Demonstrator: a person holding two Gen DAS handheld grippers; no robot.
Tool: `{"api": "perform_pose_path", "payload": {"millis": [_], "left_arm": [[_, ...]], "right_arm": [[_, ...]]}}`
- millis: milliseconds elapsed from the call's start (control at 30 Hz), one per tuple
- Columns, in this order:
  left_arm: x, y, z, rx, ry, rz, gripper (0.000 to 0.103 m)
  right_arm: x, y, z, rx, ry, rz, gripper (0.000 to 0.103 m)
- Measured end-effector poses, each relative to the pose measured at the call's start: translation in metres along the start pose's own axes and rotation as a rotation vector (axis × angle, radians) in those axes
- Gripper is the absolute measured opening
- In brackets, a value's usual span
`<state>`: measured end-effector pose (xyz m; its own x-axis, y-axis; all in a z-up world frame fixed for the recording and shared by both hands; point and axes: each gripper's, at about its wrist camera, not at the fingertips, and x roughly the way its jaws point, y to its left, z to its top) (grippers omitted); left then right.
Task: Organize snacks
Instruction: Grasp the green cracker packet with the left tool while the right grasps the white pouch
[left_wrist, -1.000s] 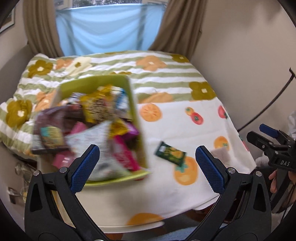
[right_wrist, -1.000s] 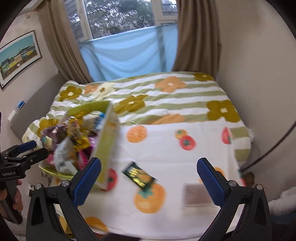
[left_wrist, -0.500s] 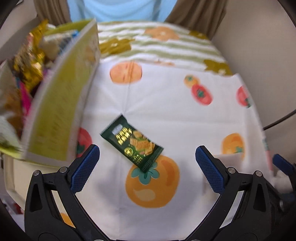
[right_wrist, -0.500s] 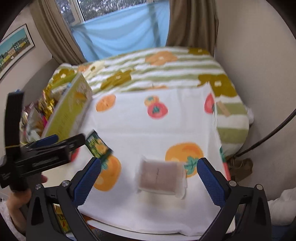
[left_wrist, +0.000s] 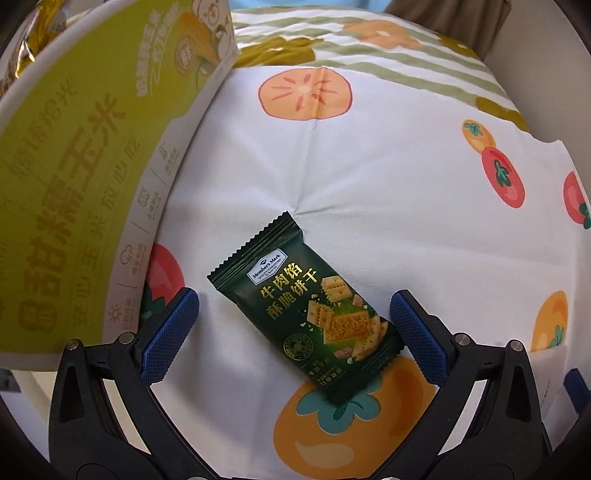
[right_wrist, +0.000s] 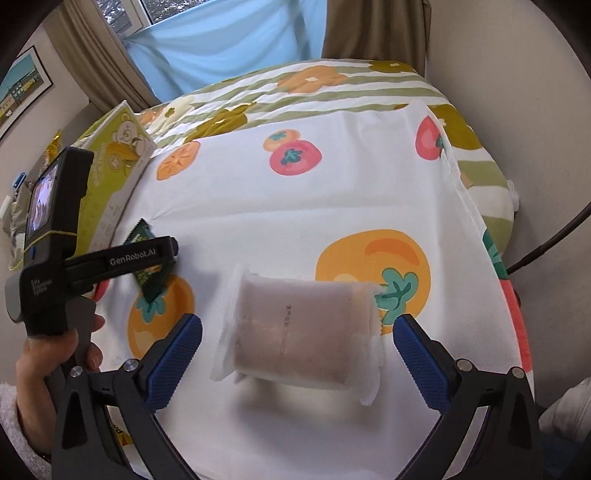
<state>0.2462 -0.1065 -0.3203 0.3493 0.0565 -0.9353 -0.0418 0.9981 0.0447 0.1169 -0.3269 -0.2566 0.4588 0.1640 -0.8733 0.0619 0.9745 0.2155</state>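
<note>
- left gripper (left_wrist: 293, 334) hangs over the green packet (left_wrist: 308, 319), jaws spread wide and nothing between them yet; the packet lies flat and slantwise on the cloth (left_wrist: 388, 192), just beside the yellow box (left_wrist: 85, 177).
- right gripper (right_wrist: 297, 360) is likewise released, its jaws straddling the clear packet (right_wrist: 299, 328), which lies flat on the cloth near the front edge.
- the box stands at the left, apart from both packets; something gold shows above its rim, the rest of its contents out of sight.
- risk, as i judge it: both packets are thin and flat, so jaws closing too high may skid over the film and grip nothing.
- the green packet lies slantwise to the jaws, so a squeeze may catch only a corner and twist it loose.
- the two grippers work close together; the left one could knock the box wall.
- count: two loose packets, one box, two grippers, one hand (right_wrist: 55, 363) in view.
</note>
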Motion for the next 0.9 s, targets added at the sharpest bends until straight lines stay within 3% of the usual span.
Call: {"api": "perform_pose_path", "payload": {"millis": [500,600,667,733,900], "left_arm": [[0.001,0.011,-0.006,0.02,0.059,-0.059,0.1],[0.0,0.01,0.002,0.032,0.049,-0.068,0.086],[-0.003,0.012,0.004,0.034,0.049,-0.075,0.066],[-0.007,0.016,0.003,0.035,0.048,-0.084,0.053],[-0.008,0.023,0.004,0.048,0.061,-0.125,0.049]], "right_arm": [[0.022,0.005,-0.005,-0.003,0.032,-0.08,0.103],[0.026,0.002,-0.006,0.022,0.042,-0.067,0.103],[0.027,0.001,-0.006,0.029,0.044,-0.065,0.103],[0.028,0.002,-0.006,0.03,0.042,-0.067,0.103],[0.03,0.005,-0.007,0.029,0.045,-0.071,0.103]]}}
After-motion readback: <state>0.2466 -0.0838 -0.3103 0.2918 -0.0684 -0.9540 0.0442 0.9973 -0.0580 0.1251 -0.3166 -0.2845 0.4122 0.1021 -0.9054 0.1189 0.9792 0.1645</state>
